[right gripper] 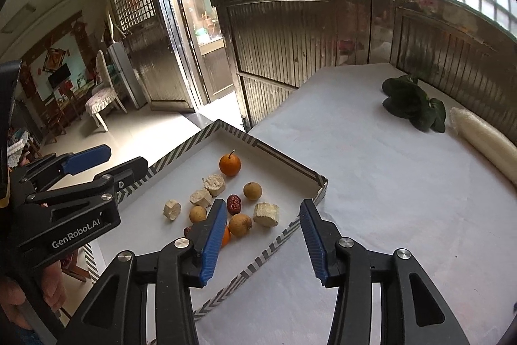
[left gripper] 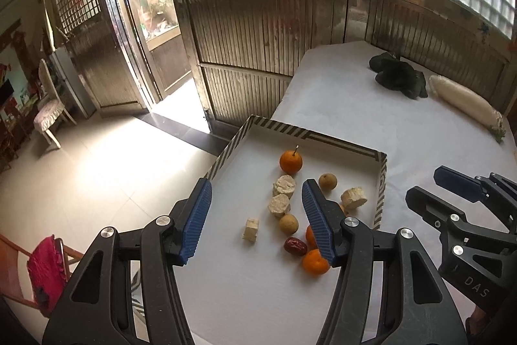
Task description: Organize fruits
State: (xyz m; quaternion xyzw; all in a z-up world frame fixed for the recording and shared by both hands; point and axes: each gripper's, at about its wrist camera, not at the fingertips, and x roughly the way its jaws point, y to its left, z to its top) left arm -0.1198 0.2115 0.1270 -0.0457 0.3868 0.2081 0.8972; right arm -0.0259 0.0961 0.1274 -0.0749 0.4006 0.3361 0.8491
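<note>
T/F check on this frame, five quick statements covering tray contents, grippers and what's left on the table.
1. The orange with a stem lies inside the tray. True.
2. The left gripper is clamped on an orange. False: its jaws stand apart with nothing between them.
3. The white radish is in the tray. False: it lies on the table, outside the tray, beside the leafy greens.
4. The right gripper holds nothing. True.
5. The tray is empty. False: it holds oranges, small brown fruits, a red date and pale cut chunks.
</note>
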